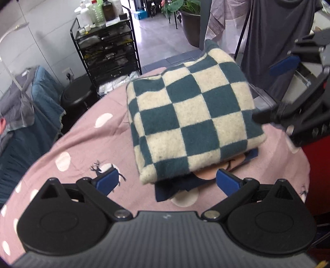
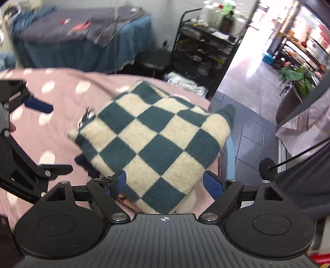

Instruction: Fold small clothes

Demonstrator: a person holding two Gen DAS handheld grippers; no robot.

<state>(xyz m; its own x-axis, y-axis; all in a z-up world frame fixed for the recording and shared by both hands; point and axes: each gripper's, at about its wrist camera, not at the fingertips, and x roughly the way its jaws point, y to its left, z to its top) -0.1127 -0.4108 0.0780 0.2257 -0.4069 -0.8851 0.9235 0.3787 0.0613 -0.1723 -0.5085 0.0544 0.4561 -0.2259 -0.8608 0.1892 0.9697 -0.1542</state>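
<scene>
A folded green-and-cream checkered garment (image 1: 191,115) (image 2: 154,144) lies on the pink dotted tablecloth (image 1: 82,144) (image 2: 51,127). It rests on a navy piece with a peach patch (image 1: 206,175). My left gripper (image 1: 167,182) is open at the garment's near edge, and nothing sits between its blue pads (image 1: 107,182). My right gripper (image 2: 167,184) is open too, its pads (image 2: 213,185) spread either side of the garment's near corner without pressing on it. Each gripper also shows in the other's view: the right gripper (image 1: 274,90) at the garment's right side, the left gripper (image 2: 49,138) at its left.
Beyond the table stand a black wire rack (image 1: 111,53) (image 2: 204,55) with bottles on top and a black stool (image 1: 77,94). A blue-covered table (image 2: 82,47) holds clothes. A grey shirt (image 1: 276,37) hangs at the right, near a potted plant (image 1: 189,18) on tiled floor.
</scene>
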